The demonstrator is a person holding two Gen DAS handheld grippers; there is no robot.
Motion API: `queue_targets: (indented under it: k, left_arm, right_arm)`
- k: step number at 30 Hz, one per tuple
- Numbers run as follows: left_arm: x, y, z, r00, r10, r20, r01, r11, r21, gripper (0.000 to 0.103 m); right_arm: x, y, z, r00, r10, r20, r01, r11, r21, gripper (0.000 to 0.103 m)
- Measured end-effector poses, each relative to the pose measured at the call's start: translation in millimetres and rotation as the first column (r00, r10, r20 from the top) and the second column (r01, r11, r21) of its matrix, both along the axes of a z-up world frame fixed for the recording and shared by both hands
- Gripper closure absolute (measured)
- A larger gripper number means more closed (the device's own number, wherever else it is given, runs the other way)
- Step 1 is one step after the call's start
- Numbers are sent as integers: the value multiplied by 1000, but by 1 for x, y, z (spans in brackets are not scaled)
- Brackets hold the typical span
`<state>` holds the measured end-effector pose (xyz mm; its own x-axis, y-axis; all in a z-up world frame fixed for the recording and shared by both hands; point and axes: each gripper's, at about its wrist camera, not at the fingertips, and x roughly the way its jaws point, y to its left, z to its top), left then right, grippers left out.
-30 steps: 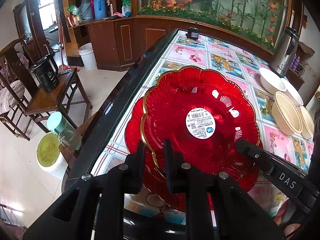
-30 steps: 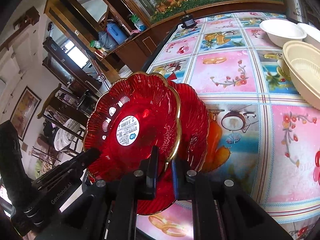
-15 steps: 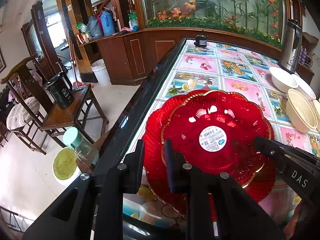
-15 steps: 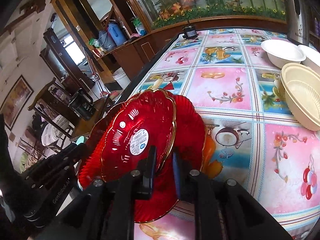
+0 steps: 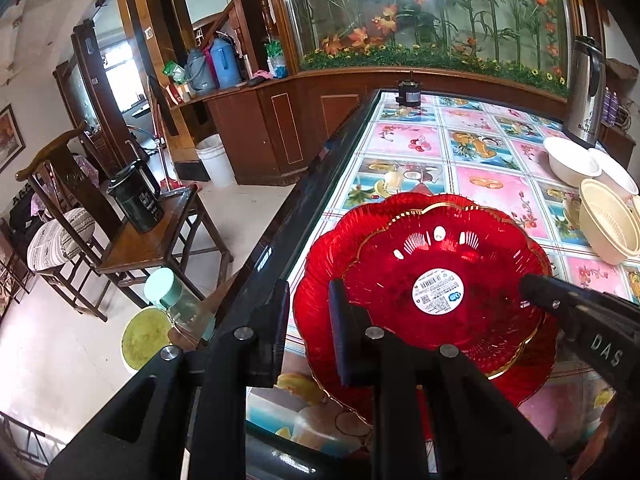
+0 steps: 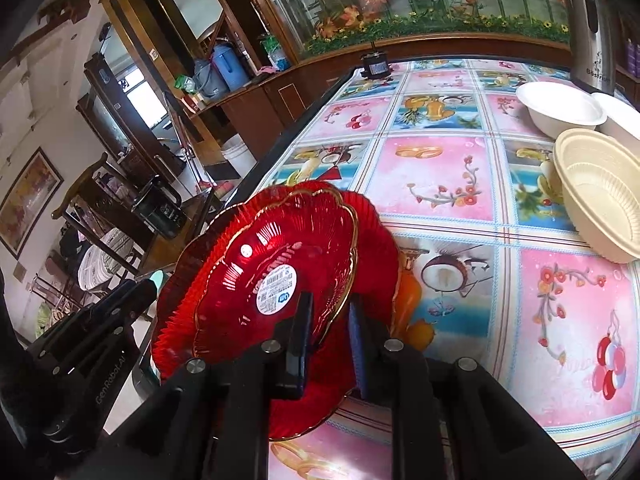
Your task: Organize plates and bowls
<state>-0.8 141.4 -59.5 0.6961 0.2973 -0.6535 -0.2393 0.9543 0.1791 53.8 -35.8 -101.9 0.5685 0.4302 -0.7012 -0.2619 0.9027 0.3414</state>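
Note:
A red glass plate with a gold rim and a white barcode sticker (image 5: 436,276) (image 6: 276,280) rests nested on a second red plate (image 5: 320,288) (image 6: 376,248) near the table's left edge. My right gripper (image 6: 330,320) has its fingers on either side of the top plate's near rim, with a gap still showing; it also appears at the right of the left wrist view (image 5: 560,304). My left gripper (image 5: 308,312) is open just off the plates' left edge, clear of them. Cream and white bowls (image 5: 604,224) (image 6: 596,196) sit at the right.
The table (image 6: 460,184) carries a colourful patterned cloth. A steel thermos (image 5: 584,92) stands at the far right and a small black device (image 5: 408,94) at the far end. Wooden chairs, a black kettle (image 5: 138,204) and a green lidded jar (image 5: 164,292) stand left of the table.
The top plate came down from a tilted, lifted pose onto the lower plate. Both grippers loosened and the left one slid off the rim to the left.

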Motion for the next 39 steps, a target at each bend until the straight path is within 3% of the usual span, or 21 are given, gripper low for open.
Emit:
queue_targets:
  k: [8, 12, 17, 32, 34, 36, 39]
  left_arm:
    - [-7, -4, 11, 999, 18, 38, -19, 1000, 14, 85]
    - [-12, -10, 19, 998, 21, 67, -22, 1000, 18, 70]
    - [-17, -26, 27, 996, 1, 94, -5, 999, 43, 62]
    - [-16, -95, 42, 990, -110, 90, 100, 989, 107, 62]
    - [-16, -108, 44, 987, -132, 89, 121, 985, 120, 58]
    - [-16, -121, 45, 984, -155, 91, 143, 982, 125, 48]
    - [-15, -139, 47, 979, -184, 92, 170, 975, 141, 48]
  right_arm:
    - [-2, -21, 16, 999, -22, 27, 20, 998, 54, 82]
    - [-4, -31, 21, 999, -30, 33, 27, 996, 79, 70]
    - [-9, -46, 23, 998, -45, 35, 42, 994, 103, 69]
    - [-17, -116, 31, 989, -140, 55, 128, 975, 184, 69]
    - [-18, -129, 30, 986, -158, 56, 144, 970, 198, 69]
    - [-19, -145, 28, 981, -185, 55, 169, 962, 214, 69]
    - [-22, -169, 26, 973, -226, 52, 208, 950, 234, 68]
